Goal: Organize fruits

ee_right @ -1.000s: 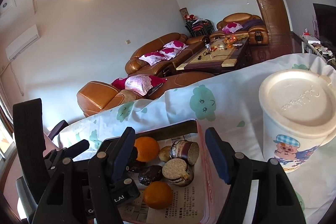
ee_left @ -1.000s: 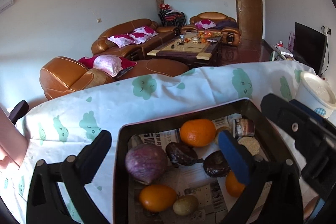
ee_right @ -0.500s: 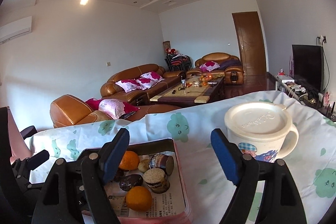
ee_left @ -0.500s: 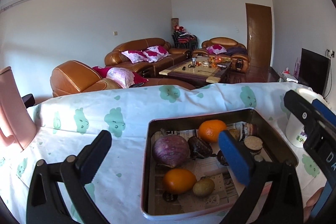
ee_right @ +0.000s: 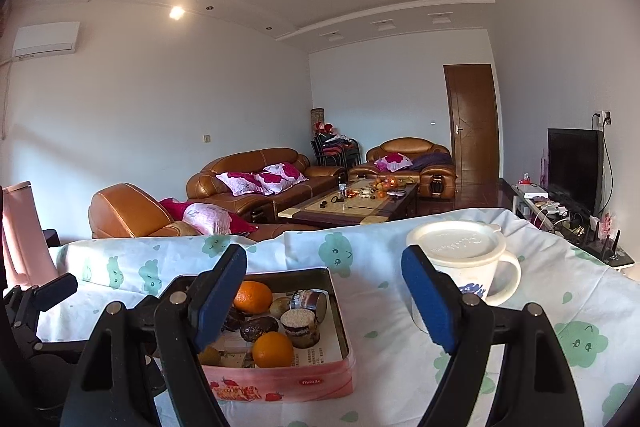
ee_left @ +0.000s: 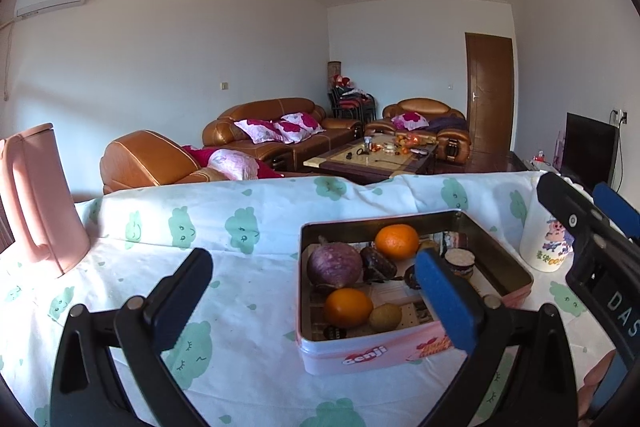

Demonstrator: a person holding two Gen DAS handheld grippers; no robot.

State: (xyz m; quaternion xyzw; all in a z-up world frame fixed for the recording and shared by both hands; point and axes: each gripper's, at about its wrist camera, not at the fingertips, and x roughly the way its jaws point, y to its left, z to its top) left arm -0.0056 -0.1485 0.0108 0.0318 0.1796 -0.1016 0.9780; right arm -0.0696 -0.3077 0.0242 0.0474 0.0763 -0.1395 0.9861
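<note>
With both the left gripper [ee_left: 316, 283] and right gripper [ee_right: 324, 291] gaping empty, you want to descend squarely over one orange [ee_left: 348, 307] in the tin [ee_left: 400, 351].

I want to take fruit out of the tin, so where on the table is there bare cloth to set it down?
The widest free patch is the tablecloth between the pink jug and the pink tin. A narrower strip lies between the tin and the lidded mug. The tin itself is crowded.
</note>
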